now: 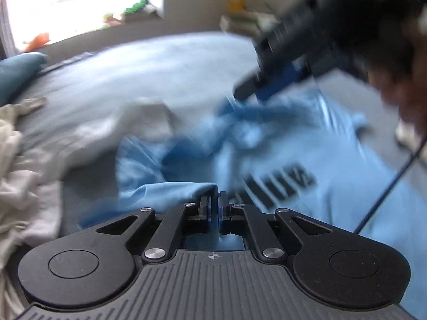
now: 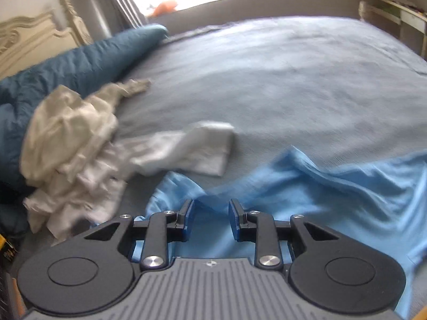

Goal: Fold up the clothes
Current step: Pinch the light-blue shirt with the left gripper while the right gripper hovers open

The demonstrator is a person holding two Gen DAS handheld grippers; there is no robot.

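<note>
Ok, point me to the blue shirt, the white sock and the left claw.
blue shirt (image 2: pixel 347 194): right wrist view, on its rumpled body.
white sock (image 2: pixel 205 146): right wrist view, on its flat middle.
left claw (image 1: pixel 214 202): left wrist view, between its tips, shut on a shirt fold.

From my right wrist view: T-shirt spread on the bed, directly ahead of my right gripper. Heap of crumpled clothes lies left of it, against the pillow. Headboard behind pillow. Shelf beyond bed, far right.
</note>
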